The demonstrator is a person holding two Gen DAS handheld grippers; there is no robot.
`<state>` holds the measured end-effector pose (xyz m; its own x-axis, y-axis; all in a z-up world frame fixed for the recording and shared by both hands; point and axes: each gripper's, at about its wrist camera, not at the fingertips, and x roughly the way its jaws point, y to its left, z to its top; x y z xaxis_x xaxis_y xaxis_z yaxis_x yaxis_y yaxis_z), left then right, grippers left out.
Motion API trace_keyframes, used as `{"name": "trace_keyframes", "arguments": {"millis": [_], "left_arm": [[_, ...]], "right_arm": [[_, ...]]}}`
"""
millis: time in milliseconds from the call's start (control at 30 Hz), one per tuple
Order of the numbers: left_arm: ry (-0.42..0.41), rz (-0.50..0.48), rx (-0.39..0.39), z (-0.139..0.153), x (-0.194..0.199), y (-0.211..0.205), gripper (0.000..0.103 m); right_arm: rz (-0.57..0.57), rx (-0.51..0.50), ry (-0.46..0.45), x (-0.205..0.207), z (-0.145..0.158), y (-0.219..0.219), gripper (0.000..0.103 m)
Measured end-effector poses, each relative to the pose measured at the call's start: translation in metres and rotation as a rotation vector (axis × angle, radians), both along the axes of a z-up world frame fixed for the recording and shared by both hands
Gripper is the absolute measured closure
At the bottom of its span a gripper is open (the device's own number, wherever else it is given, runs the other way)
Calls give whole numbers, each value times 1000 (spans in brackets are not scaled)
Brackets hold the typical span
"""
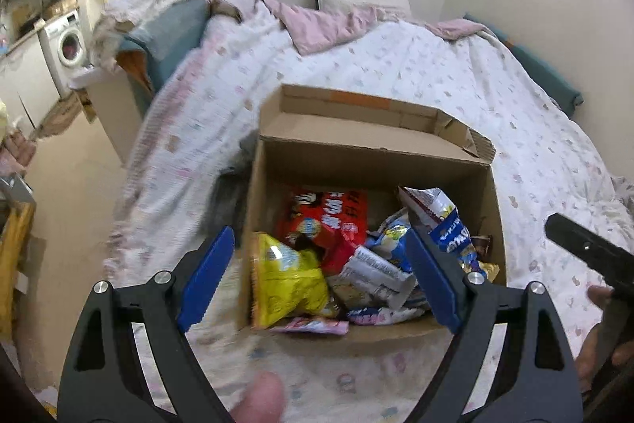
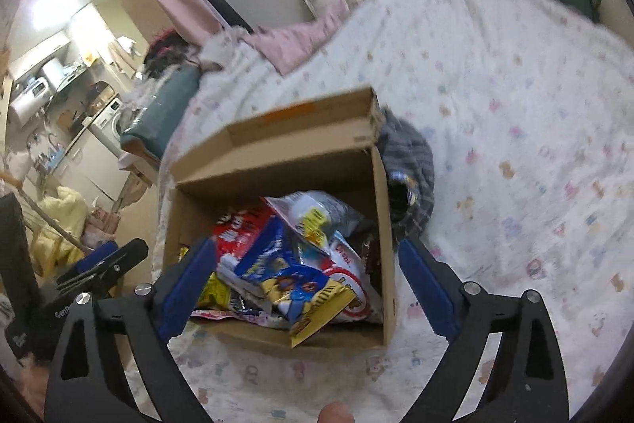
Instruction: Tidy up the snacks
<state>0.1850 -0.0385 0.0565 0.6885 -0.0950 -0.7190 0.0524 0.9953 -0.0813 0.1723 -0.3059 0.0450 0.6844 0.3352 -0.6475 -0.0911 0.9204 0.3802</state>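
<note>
Bedspread [image 1: 455,86] bears upright cardboard box [image 1: 372,157]; opening faces up.

Black frames [image 1: 319,280] — blue pads [image 1: 206,278]

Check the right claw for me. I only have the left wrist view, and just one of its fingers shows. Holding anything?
Observer: No. The right claw is open, with nothing between its pads.
Operator: Anything beside the box on that side?
Observer: A dark grey checked cloth lies bunched against the right outer wall of the cardboard box.
Operator: Anything spilling out?
Observer: A blue and yellow packet lies on top, and its yellow corner pokes over the near wall.
</note>
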Motion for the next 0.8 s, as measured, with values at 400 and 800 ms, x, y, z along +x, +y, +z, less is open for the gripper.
{"name": "trace_keyframes", "arguments": {"millis": [400,800], "left_arm": [[-33,22,23,12,-100,27,0],[-19,0,33,-9,-127,28,0]], "right_arm": [[7,-188,-96,-83,17,39,0],[-20,-319,-145,-117,-5,60,0]]}}
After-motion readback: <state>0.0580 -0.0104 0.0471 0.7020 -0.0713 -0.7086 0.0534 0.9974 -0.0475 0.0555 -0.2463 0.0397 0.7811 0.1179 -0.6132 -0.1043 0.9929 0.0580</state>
